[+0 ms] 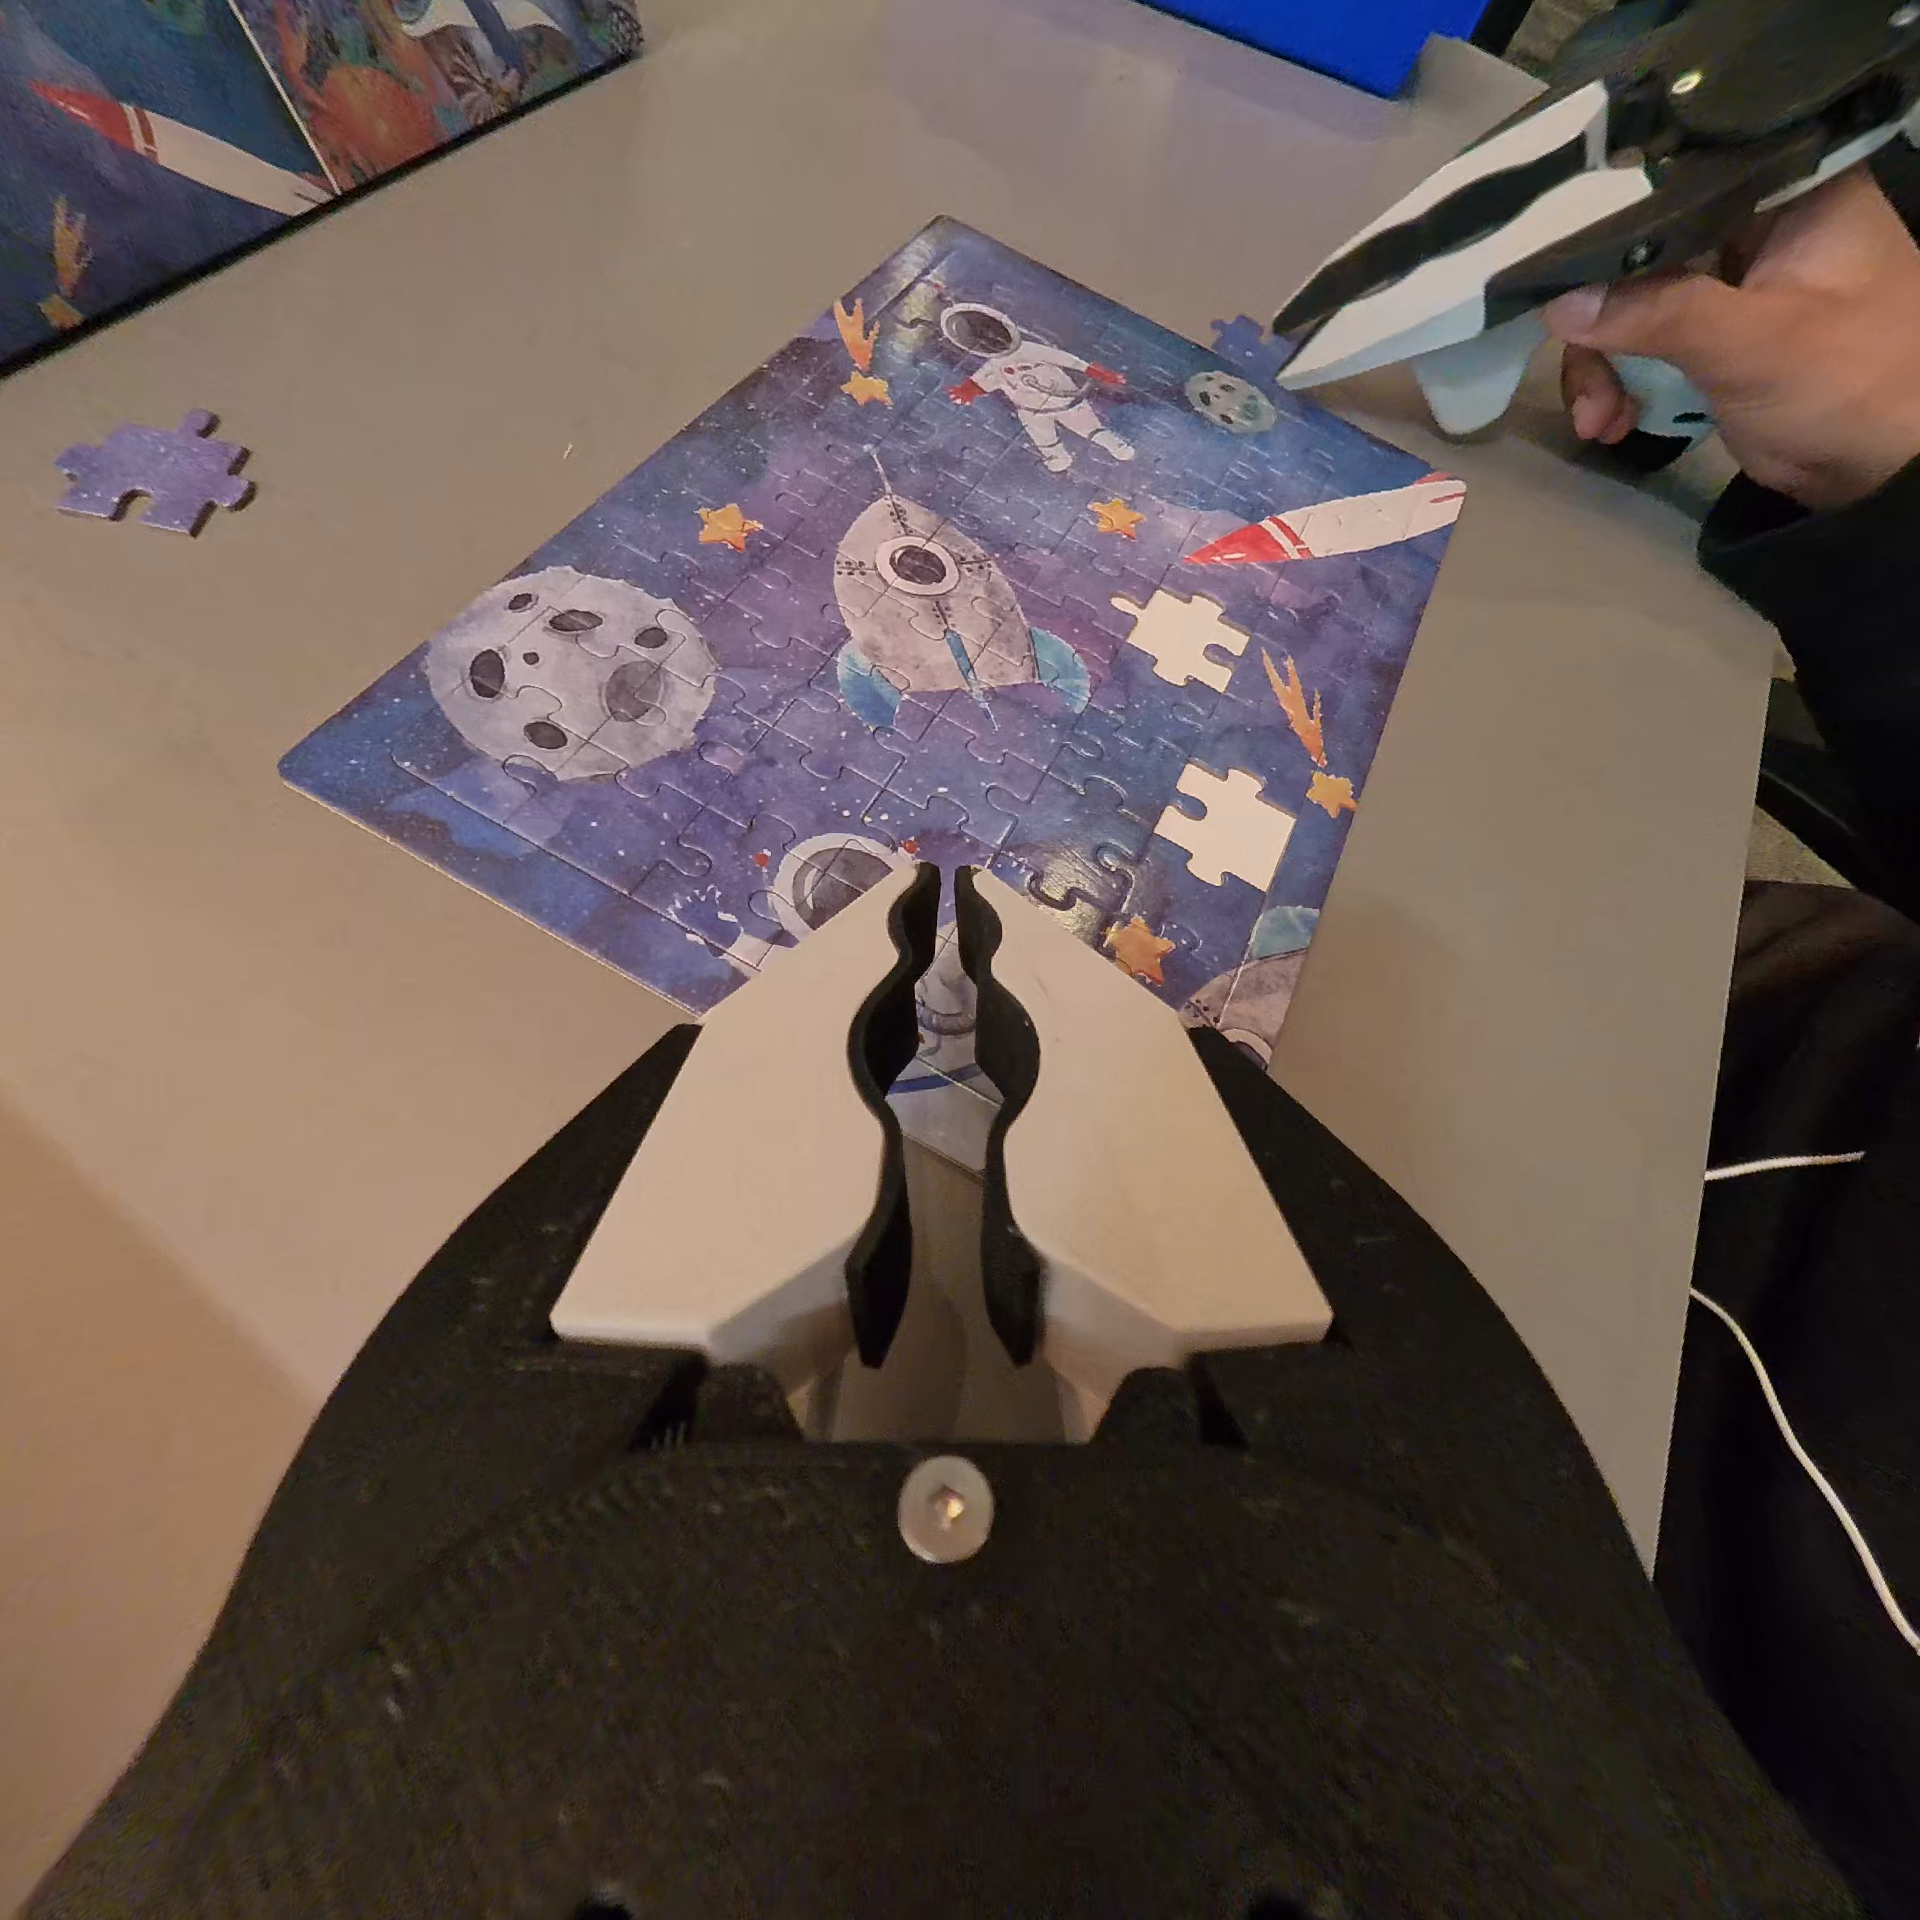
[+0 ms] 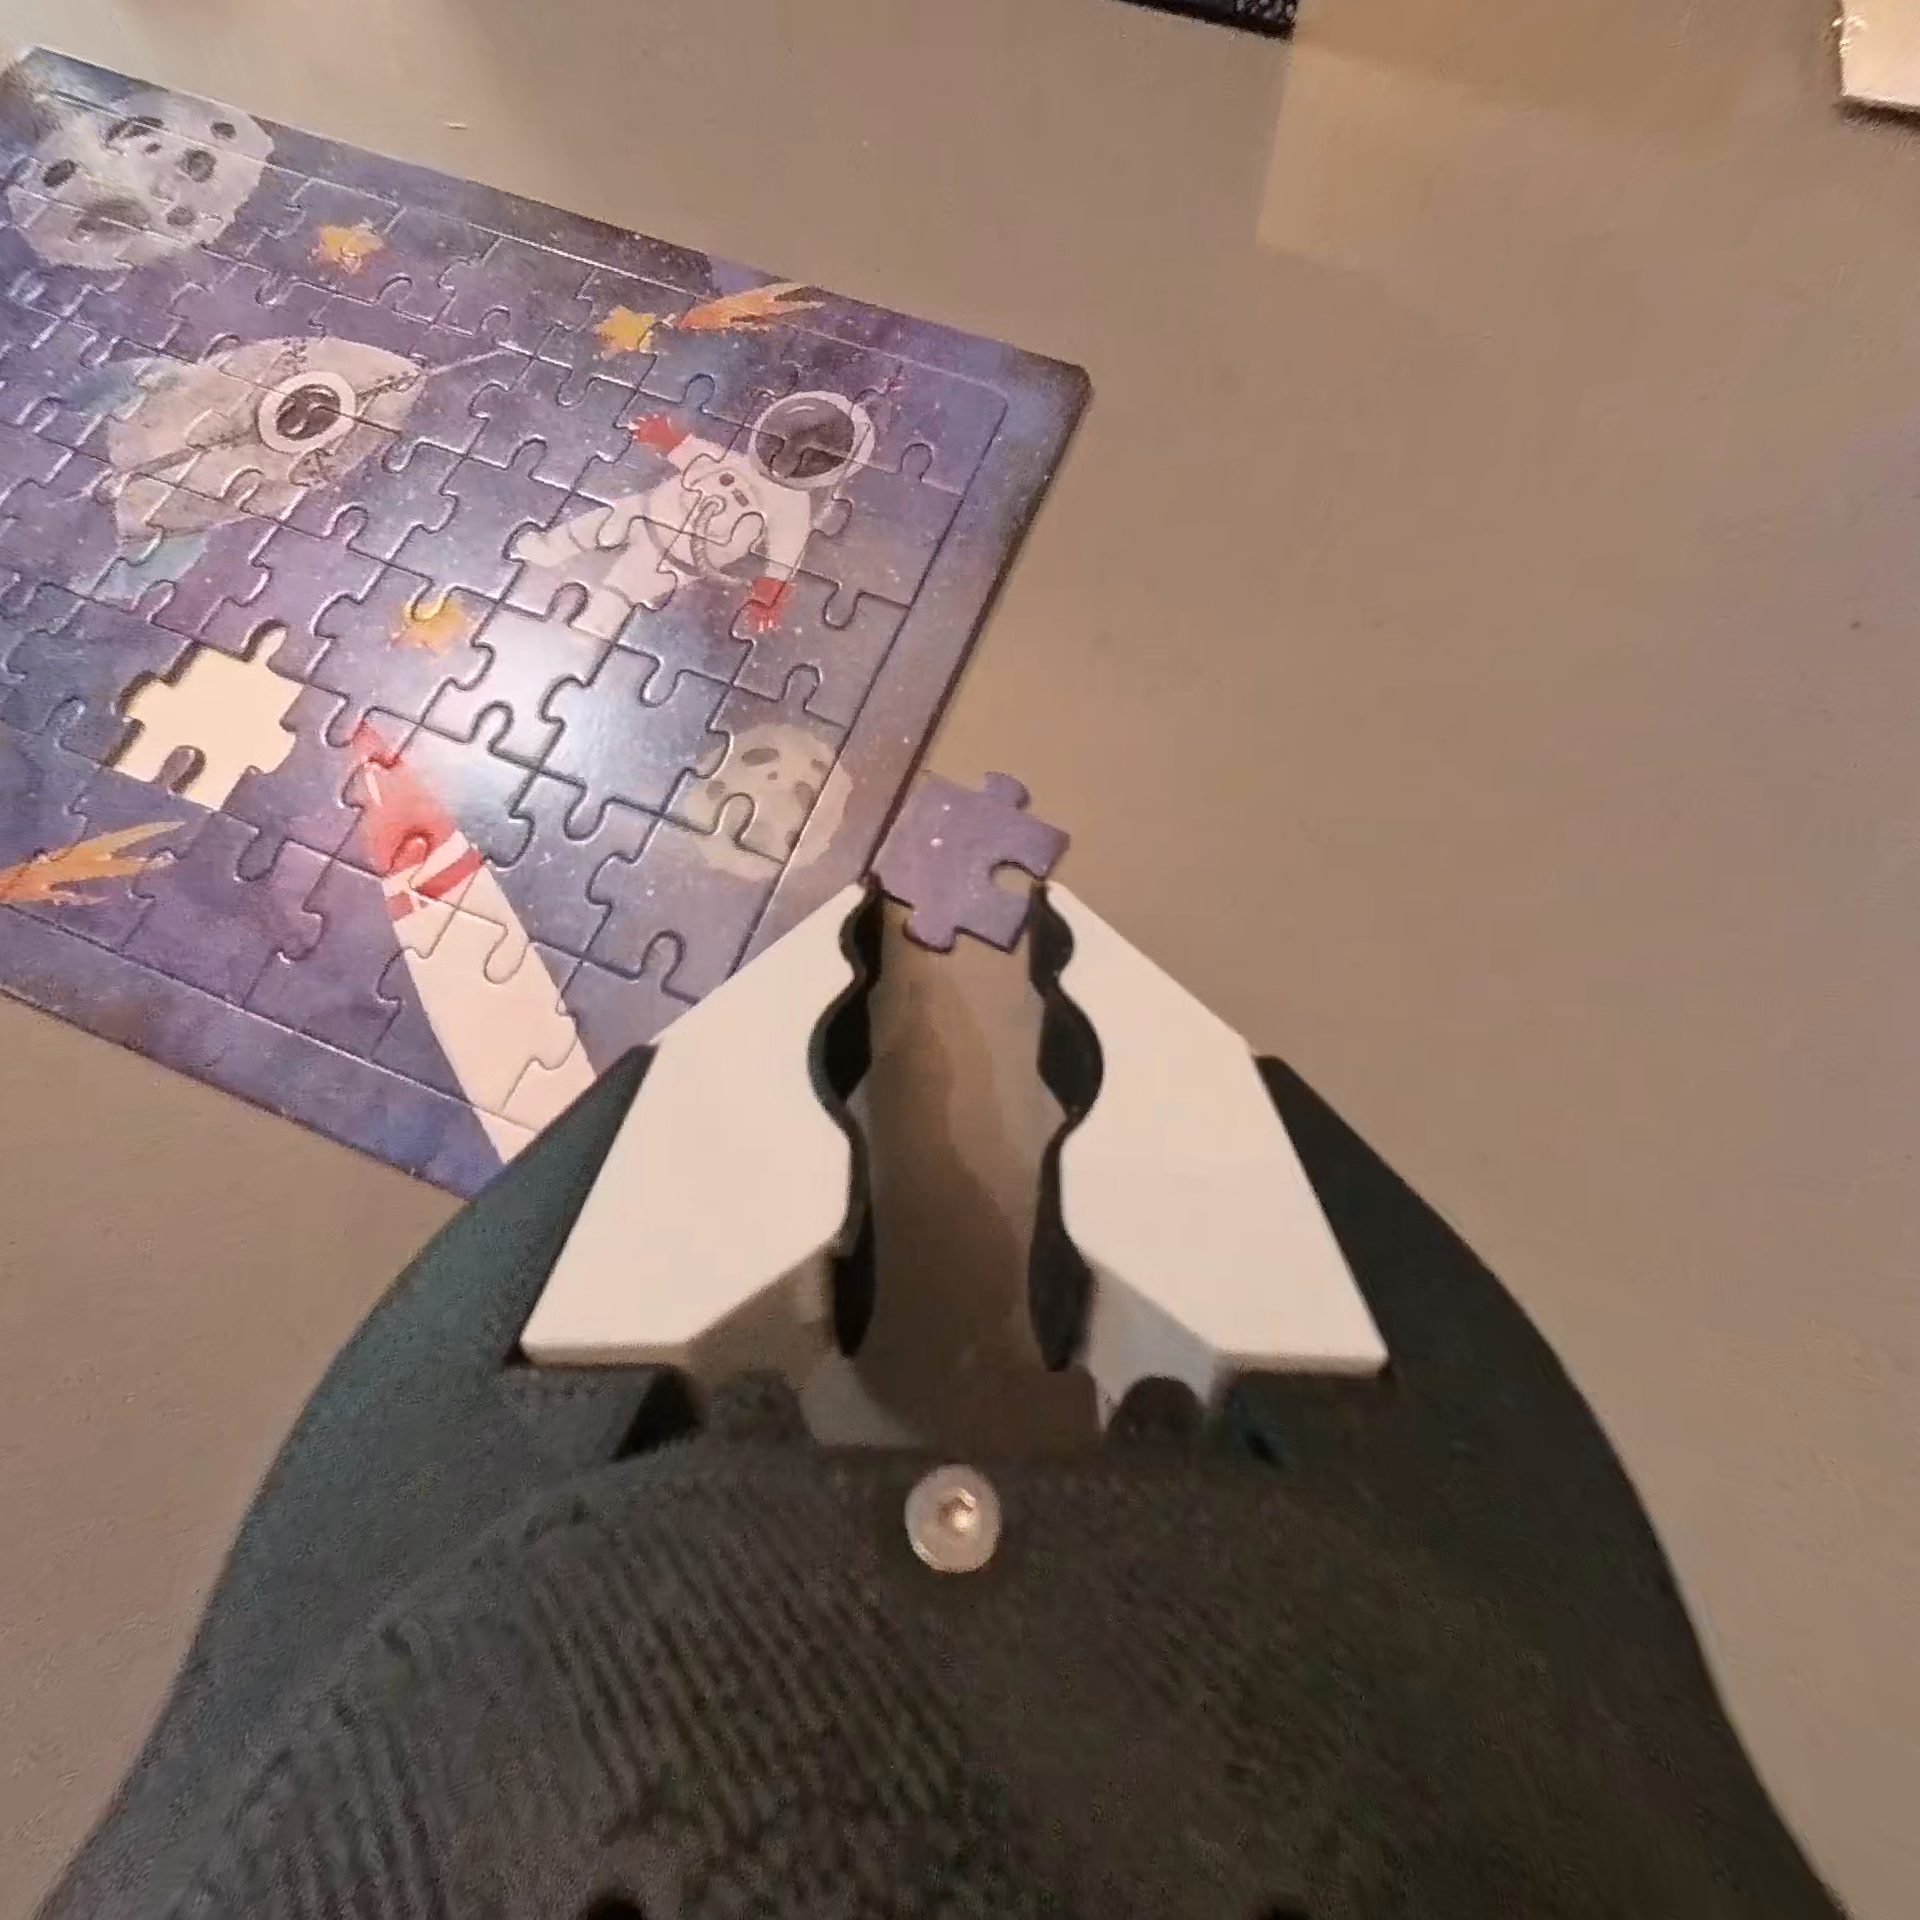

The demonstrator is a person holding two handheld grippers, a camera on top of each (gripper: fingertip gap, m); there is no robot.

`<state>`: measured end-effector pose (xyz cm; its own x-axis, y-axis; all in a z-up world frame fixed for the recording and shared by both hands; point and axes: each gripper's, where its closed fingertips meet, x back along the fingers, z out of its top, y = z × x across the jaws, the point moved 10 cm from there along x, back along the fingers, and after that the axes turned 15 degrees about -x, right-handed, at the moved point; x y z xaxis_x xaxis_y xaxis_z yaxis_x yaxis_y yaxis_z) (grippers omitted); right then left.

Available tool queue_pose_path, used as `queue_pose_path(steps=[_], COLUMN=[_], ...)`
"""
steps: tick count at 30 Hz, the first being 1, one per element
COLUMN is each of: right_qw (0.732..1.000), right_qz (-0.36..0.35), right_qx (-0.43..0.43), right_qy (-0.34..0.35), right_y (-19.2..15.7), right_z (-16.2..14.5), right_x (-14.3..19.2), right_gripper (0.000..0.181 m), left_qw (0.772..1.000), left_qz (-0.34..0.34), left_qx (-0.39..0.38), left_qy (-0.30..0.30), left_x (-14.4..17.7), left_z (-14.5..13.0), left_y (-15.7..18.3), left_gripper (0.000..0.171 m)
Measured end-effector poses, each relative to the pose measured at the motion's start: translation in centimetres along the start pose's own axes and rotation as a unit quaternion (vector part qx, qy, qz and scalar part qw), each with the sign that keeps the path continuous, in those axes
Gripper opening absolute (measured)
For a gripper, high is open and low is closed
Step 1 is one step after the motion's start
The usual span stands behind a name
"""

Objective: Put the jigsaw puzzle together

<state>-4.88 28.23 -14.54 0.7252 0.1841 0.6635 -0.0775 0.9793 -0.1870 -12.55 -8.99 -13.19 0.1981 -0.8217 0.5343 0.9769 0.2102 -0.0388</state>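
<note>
The space-themed jigsaw puzzle (image 1: 790, 665) lies flat on the grey table, with two white empty gaps (image 1: 1179, 639) (image 1: 1226, 826) near its right side. One gap (image 2: 213, 717) shows in the right wrist view, on the puzzle (image 2: 582, 582). My left gripper (image 1: 940, 878) is shut and empty, hovering over the puzzle's near corner. My right gripper (image 2: 956, 896) has its tips against both sides of a purple loose piece (image 2: 971, 857) that lies at the puzzle's edge. It also shows in the left wrist view (image 1: 1288, 353) at that piece (image 1: 1242, 348). Another loose purple piece (image 1: 156, 473) lies far left.
The puzzle box (image 1: 208, 125) stands at the back left. A hand (image 1: 1766, 343) holds the right gripper. The table's right edge (image 1: 1714, 1039) runs close to the puzzle, with a white cable (image 1: 1787, 1455) beyond it. A pale object (image 2: 1881, 114) sits at the far right corner. There is about 30 cm between the tips of the two grippers. The space-themed jigsaw puzzle (image 1: 790, 665) lies some 9 cm from my left tips, 25 cm from my right tips.
</note>
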Motion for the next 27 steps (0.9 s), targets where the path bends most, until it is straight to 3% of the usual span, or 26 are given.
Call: queue_pose_path(steps=[9, 11, 27], right_qw=[1.000, 1.000, 0.999], right_qz=[-0.002, 0.002, -0.031], right_qx=[-0.001, -0.001, -0.008], right_qy=[0.003, 0.012, 0.009], right_y=[0.4, 0.4, 1.0], right_z=[-0.2, -0.2, -0.4], right_x=[0.5, 0.7, 1.0], right_gripper=[0.019, 0.007, 0.015], left_qw=[1.000, 1.000, 1.000], left_qz=[0.000, 0.000, -0.002], left_qx=[-0.004, -0.003, -0.004], left_qy=[-0.001, -0.003, -0.007], left_x=[0.0, 0.0, -0.1], left_z=[0.0, 0.0, 0.0], left_y=[0.1, 0.1, 0.1], left_gripper=[0.001, 0.001, 0.001])
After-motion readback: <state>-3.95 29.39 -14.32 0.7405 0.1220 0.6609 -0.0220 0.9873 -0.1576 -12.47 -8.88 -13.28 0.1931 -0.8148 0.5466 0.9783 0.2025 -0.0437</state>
